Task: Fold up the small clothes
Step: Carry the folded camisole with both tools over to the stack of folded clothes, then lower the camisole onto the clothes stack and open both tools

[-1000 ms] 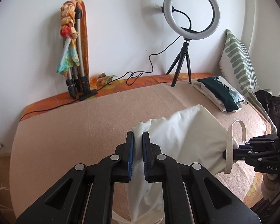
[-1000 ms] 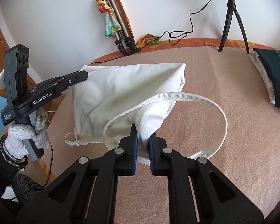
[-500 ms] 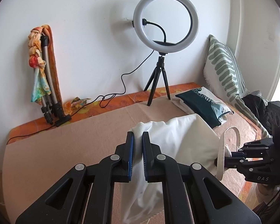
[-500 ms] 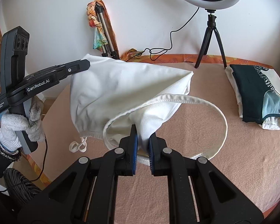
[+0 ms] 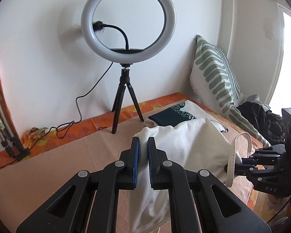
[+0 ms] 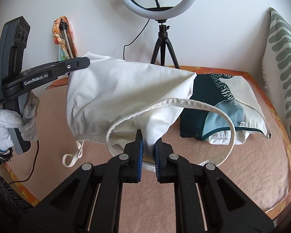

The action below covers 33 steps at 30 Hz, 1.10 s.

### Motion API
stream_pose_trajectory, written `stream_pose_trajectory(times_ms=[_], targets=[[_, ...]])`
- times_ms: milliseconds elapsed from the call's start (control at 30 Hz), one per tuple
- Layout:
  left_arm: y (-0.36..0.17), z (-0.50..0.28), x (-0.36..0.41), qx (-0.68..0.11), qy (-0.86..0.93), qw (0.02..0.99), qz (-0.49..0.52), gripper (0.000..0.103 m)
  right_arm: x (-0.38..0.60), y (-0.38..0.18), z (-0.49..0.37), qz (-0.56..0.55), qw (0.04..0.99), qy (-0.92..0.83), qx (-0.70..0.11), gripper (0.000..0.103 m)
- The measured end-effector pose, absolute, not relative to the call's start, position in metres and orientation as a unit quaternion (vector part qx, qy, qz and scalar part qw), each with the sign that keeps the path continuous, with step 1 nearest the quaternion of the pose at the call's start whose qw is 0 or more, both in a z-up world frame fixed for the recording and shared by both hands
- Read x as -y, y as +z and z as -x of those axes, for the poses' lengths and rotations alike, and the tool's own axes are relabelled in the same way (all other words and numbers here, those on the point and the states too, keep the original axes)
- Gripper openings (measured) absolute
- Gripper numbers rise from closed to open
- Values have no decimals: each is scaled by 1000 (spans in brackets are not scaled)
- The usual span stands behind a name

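Note:
A white top with thin straps (image 6: 118,95) hangs in the air between both grippers, above the beige bed cover (image 6: 232,170). My left gripper (image 5: 143,145) is shut on one upper corner of the white top (image 5: 184,147); it shows at the left of the right wrist view (image 6: 85,63). My right gripper (image 6: 149,145) is shut on the other corner, near a strap loop (image 6: 213,110); it shows at the right of the left wrist view (image 5: 240,164). The lower part of the top hangs below the left fingers.
A stack of folded clothes (image 6: 219,106), dark green on top, lies on the bed beyond the top. A ring light on a tripod (image 5: 126,77) stands at the wall. A striped pillow (image 5: 213,73) leans at the right. A folded tripod (image 6: 66,36) leans at the left.
Both grippers have swung to the right along the bed with the white top held between them. The folded stack and the ring light now lie straight ahead, closer.

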<state>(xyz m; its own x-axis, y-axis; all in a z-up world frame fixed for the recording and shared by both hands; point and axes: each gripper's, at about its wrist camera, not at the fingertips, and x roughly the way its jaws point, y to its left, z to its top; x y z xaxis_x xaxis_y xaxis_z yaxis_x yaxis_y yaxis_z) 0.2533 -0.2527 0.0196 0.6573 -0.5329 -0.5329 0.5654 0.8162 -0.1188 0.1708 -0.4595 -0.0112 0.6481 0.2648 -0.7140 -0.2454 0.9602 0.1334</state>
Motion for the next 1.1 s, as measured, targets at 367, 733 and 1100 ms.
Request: stream_pose_trajectory(times_ms=[367,733,1100], targets=[[20,-282,348,-265,-333,905,-28,7,540,-3,-201,41,916,64,-393,11],[14,-325,421,-259,-331,907,-25,7,616,-6,-269,82,915,0,-394,11],[-17,-366,454,-283,-301,910,-35,7,653,-46,-317,78,904,-5,-420,11]])
